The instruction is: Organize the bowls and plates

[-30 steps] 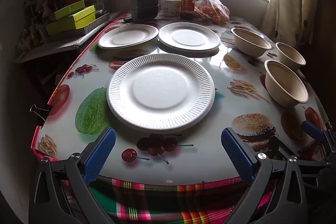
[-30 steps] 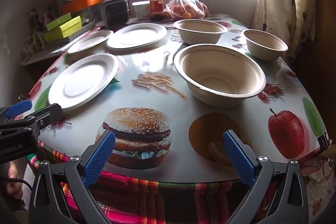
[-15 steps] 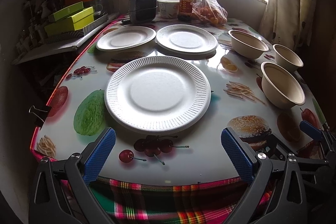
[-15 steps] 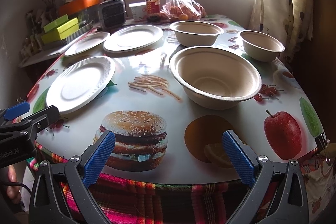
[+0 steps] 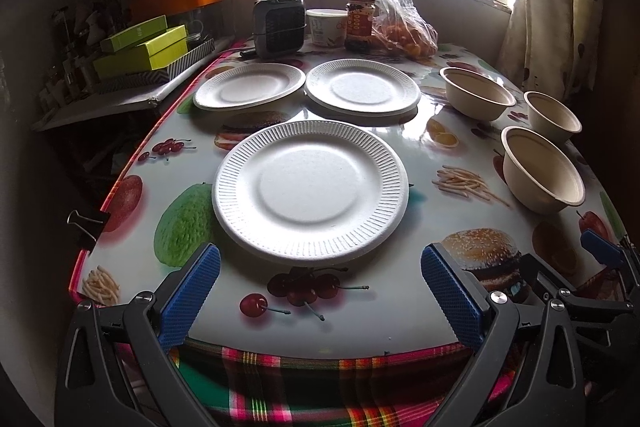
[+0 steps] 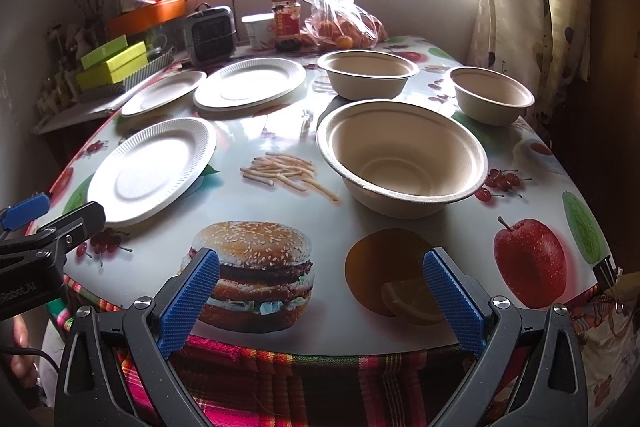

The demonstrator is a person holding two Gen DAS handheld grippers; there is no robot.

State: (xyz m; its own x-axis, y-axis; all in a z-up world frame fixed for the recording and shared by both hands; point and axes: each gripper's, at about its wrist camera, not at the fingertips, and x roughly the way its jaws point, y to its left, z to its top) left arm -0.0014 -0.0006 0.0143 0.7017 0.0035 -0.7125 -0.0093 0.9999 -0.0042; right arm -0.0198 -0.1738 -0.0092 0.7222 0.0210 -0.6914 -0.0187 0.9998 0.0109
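Three white paper plates lie on the food-print table: a near plate [image 5: 311,191] [image 6: 152,171], a far left plate [image 5: 250,85] [image 6: 164,93] and a far right plate [image 5: 362,87] [image 6: 250,83]. Three beige bowls stand to the right: a near bowl [image 5: 542,169] [image 6: 402,157], a far bowl [image 5: 478,98] [image 6: 368,73] and a right-hand bowl [image 5: 552,117] [image 6: 492,95]. My left gripper [image 5: 320,291] is open and empty, just short of the near plate. My right gripper [image 6: 320,293] is open and empty, at the table's front edge before the near bowl.
At the table's back stand a small grey heater [image 5: 279,26], a white tub [image 5: 326,27], a jar [image 5: 360,23] and a plastic bag of oranges [image 5: 404,35]. Green boxes [image 5: 140,47] sit on a side shelf to the left. A curtain [image 5: 556,7] hangs to the right.
Both grippers have drifted slightly forward and higher over the table's front edge. Nothing on the table has moved.
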